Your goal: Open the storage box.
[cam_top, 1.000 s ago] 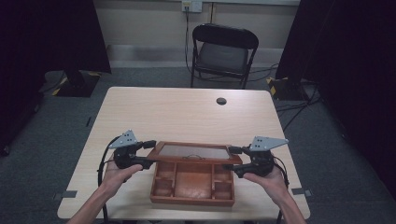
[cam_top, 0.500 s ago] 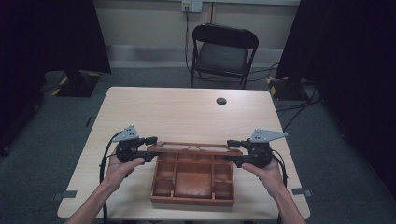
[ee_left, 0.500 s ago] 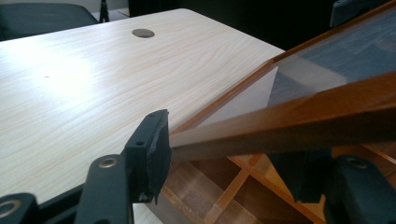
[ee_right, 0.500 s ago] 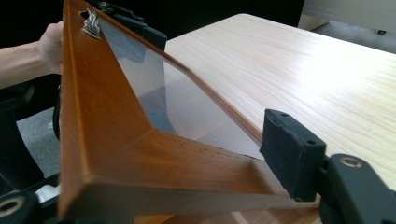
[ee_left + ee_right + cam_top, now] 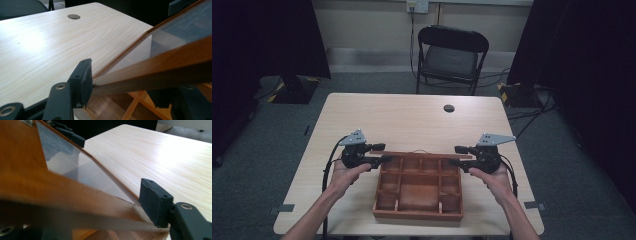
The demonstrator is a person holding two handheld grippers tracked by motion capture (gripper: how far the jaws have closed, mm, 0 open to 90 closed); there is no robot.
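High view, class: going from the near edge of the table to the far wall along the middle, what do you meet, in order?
Compartment box → its raised glass lid held by both grippers → bare table → round cable hole → folding chair → wall socket.

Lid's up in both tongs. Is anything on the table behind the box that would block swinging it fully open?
Nothing visible. The table behind the wooden box is bare apart from a flush round grommet, well beyond the lid.

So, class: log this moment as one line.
left claw: shut on lid | right claw: shut on lid | lid: raised, upright | box: open, on table
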